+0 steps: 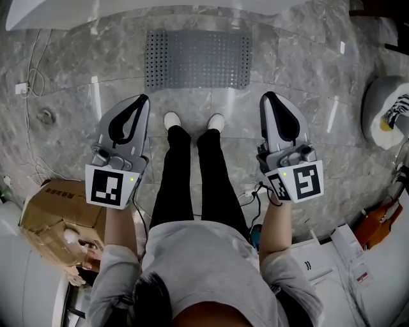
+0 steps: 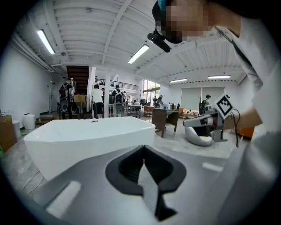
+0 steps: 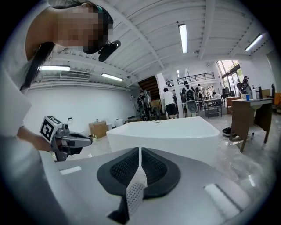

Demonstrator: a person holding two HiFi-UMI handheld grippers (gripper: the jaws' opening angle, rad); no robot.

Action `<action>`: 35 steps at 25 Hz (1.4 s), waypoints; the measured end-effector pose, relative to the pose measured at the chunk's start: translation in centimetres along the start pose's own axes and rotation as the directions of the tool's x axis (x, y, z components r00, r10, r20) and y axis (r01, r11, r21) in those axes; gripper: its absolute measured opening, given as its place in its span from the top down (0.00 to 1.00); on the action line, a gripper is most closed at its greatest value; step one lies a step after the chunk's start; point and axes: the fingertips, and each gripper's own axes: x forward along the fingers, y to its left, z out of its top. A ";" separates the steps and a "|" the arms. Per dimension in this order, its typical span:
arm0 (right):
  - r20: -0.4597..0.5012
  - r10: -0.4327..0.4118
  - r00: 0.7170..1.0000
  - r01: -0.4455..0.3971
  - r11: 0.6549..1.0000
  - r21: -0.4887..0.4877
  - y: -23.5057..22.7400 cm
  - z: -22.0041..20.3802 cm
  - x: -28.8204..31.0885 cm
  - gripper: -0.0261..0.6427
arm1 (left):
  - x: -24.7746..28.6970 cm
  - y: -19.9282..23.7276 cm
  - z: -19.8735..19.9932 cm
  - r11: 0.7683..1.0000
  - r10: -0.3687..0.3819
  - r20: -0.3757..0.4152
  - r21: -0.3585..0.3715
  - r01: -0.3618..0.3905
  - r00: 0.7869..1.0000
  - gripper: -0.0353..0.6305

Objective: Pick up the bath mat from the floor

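Left gripper [image 1: 143,98]: two fingers [image 2: 125,169] were pressed together, nothing between them. Right gripper [image 1: 267,96]: two fingers [image 3: 156,169] also together, empty. Neither gripper touched the mat. One grey bath mat [image 1: 197,59] lay flat on the marble floor [image 1: 307,70], just ahead of the person's two white shoes [image 1: 171,120], between them and one white bathtub [image 1: 96,16]. One cardboard box [image 1: 61,207] sat at the person's left.
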 end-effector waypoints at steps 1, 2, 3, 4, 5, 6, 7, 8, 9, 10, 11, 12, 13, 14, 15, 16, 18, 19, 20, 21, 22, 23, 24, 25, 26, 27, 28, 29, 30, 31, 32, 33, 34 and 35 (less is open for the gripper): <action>-0.003 -0.002 1.000 0.002 1.000 -0.001 -0.3 -0.8 0.3 0.94 | 0.5 0.0 -0.7 1.000 0.001 0.003 -0.004 -0.001 1.000 0.94; -0.005 -0.004 1.000 0.004 1.000 0.000 -0.5 -1.7 0.7 0.93 | 1.0 0.0 -1.5 1.000 0.001 0.005 -0.007 -0.001 1.000 0.94; -0.005 -0.005 1.000 0.005 1.000 0.002 -0.8 -2.5 1.0 0.93 | 1.5 -0.1 -2.2 1.000 0.000 0.006 -0.007 0.000 1.000 0.94; -0.005 -0.005 1.000 0.005 1.000 0.006 -1.0 -3.4 1.3 0.93 | 1.9 -0.2 -3.0 1.000 -0.003 0.004 -0.003 0.003 1.000 0.94; -0.004 -0.005 1.000 0.005 1.000 0.010 -1.2 -4.4 1.6 0.93 | 2.4 -0.4 -3.9 1.000 -0.005 0.001 0.002 0.005 1.000 0.94; -0.003 -0.004 1.000 0.004 1.000 0.014 -1.4 -5.3 2.0 0.93 | 2.8 -0.5 -4.8 1.000 -0.006 -0.002 0.007 0.006 1.000 0.94; -0.002 -0.004 1.000 0.004 1.000 0.018 -1.7 -6.3 2.3 0.93 | 3.3 -0.6 -5.7 1.000 -0.006 -0.005 0.010 0.006 1.000 0.94; -0.002 -0.004 1.000 0.004 1.000 0.020 -2.0 -7.3 2.7 0.92 | 3.8 -0.6 -6.7 1.000 -0.005 -0.008 0.009 0.005 1.000 0.94; 0.000 -0.006 1.000 0.006 1.000 0.023 -2.3 -8.3 3.1 0.92 | 4.2 -0.5 -7.7 1.000 -0.005 -0.011 0.008 0.005 1.000 0.94; 0.004 -0.009 1.000 0.009 1.000 0.026 -2.6 -9.3 3.6 0.92 | 4.7 -0.4 -8.7 1.000 -0.003 -0.013 0.006 0.004 1.000 0.94; 0.008 -0.011 1.000 0.011 1.000 0.027 -2.9 -10.2 4.1 0.92 | 5.1 -0.2 -9.7 1.000 -0.001 -0.014 0.007 0.001 1.000 0.94; 0.013 -0.014 1.000 0.013 1.000 0.028 -3.1 -11.2 4.5 0.92 | 5.5 0.1 -10.7 1.000 0.003 -0.015 0.011 -0.002 1.000 0.94; 0.018 -0.015 1.000 0.015 0.999 0.028 -3.4 -12.1 5.0 0.92 | 5.9 0.4 -11.7 1.000 0.007 -0.014 0.016 -0.007 1.000 0.94; 0.022 -0.017 1.000 0.016 1.000 0.026 -3.6 -13.0 5.5 0.92 | 6.3 0.6 -12.7 1.000 0.011 -0.013 0.022 -0.010 1.000 0.94; 0.024 -0.018 1.000 0.018 1.000 0.021 -3.8 -14.0 5.9 0.92 | 6.7 0.8 -13.7 1.000 0.014 -0.011 0.026 -0.014 1.000 0.94; 0.027 -0.020 0.999 0.019 1.000 0.014 -4.1 -15.0 6.4 0.92 | 7.1 1.0 -14.7 0.999 0.017 -0.009 0.030 -0.016 1.000 0.94; 0.034 -0.023 0.999 0.023 1.000 0.001 -4.7 -17.0 7.2 0.92 | 8.1 1.4 -16.8 0.999 0.023 -0.001 0.039 -0.023 1.000 0.94; 0.039 -0.025 0.999 0.025 1.000 -0.006 -5.0 -18.0 7.6 0.92 | 8.6 1.7 -17.8 0.999 0.027 0.004 0.046 -0.028 1.000 0.94; 0.045 -0.028 0.999 0.029 1.000 -0.012 -5.4 -19.0 8.0 0.92 | 9.1 2.0 -18.8 0.998 0.032 0.011 0.054 -0.033 0.999 0.94; 0.051 -0.033 0.998 0.034 0.999 -0.019 -5.8 -20.0 8.4 0.92 | 9.7 2.4 -19.9 0.997 0.037 0.019 0.061 -0.038 0.999 0.94; 0.056 -0.039 0.998 0.040 0.999 -0.026 -6.2 -21.1 8.9 0.92 | 10.3 2.7 -20.9 0.997 0.042 0.027 0.065 -0.044 0.999 0.94; 0.059 -0.044 0.997 0.046 0.998 -0.032 -6.7 -22.2 9.3 0.92 | 11.0 3.0 -21.8 0.997 0.048 0.036 0.066 -0.050 0.998 0.94; 0.059 -0.048 0.997 0.050 0.998 -0.037 -7.1 -23.4 9.7 0.92 | 11.6 3.3 -22.9 0.996 0.053 0.044 0.067 -0.056 0.998 0.94; 0.059 -0.050 0.997 0.053 0.998 -0.042 -7.6 -24.6 10.2 0.92 | 12.3 3.5 -24.0 0.996 0.058 0.049 0.072 -0.062 0.997 0.94; 0.059 -0.051 0.997 0.054 0.997 -0.049 -7.9 -25.9 10.7 0.92 | 12.9 3.7 -25.2 0.995 0.059 0.050 0.080 -0.063 0.997 0.94; 0.059 -0.051 0.997 0.055 0.997 -0.057 -8.2 -27.1 11.2 0.92 | 13.5 3.8 -26.5 0.994 0.057 0.050 0.089 -0.061 0.997 0.94; 0.058 -0.051 0.997 0.055 0.996 -0.064 -8.5 -28.3 11.7 0.92 | 14.1 4.0 -27.7 0.994 0.054 0.050 0.095 -0.058 0.997 0.94; 0.056 -0.050 0.997 0.054 0.996 -0.069 -8.6 -29.5 12.2 0.92 | 14.6 4.1 -28.9 0.994 0.050 0.050 0.097 -0.055 0.997 0.94; 0.055 -0.049 0.997 0.053 0.996 -0.072 -8.7 -30.6 12.7 0.91 | 15.0 4.1 -30.0 0.994 0.047 0.050 0.099 -0.052 0.998 0.94; 0.057 -0.047 0.997 0.051 0.996 -0.071 -8.8 -31.6 13.1 0.91 | 15.4 4.3 -31.1 0.993 0.045 0.049 0.104 -0.050 0.998 0.94; 0.063 -0.045 0.997 0.049 0.996 -0.069 -8.9 -32.5 13.7 0.91 | 15.9 4.5 -32.2 0.992 0.045 0.048 0.112 -0.050 0.998 0.94; 0.073 -0.044 0.996 0.049 0.997 -0.065 -9.2 -33.3 14.3 0.91 | 16.4 4.8 -33.2 0.991 0.047 0.050 0.119 -0.053 0.998 0.94; 0.086 -0.045 0.995 0.051 0.997 -0.062 -9.6 -34.0 15.0 0.91 | 17.0 5.2 -34.1 0.991 0.050 0.052 0.125 -0.056 0.997 0.94; 0.096 -0.047 0.994 0.053 0.997 -0.063 -10.0 -34.7 15.6 0.91 | 17.7 5.6 -34.9 0.990 0.052 0.055 0.128 -0.059 0.997 0.94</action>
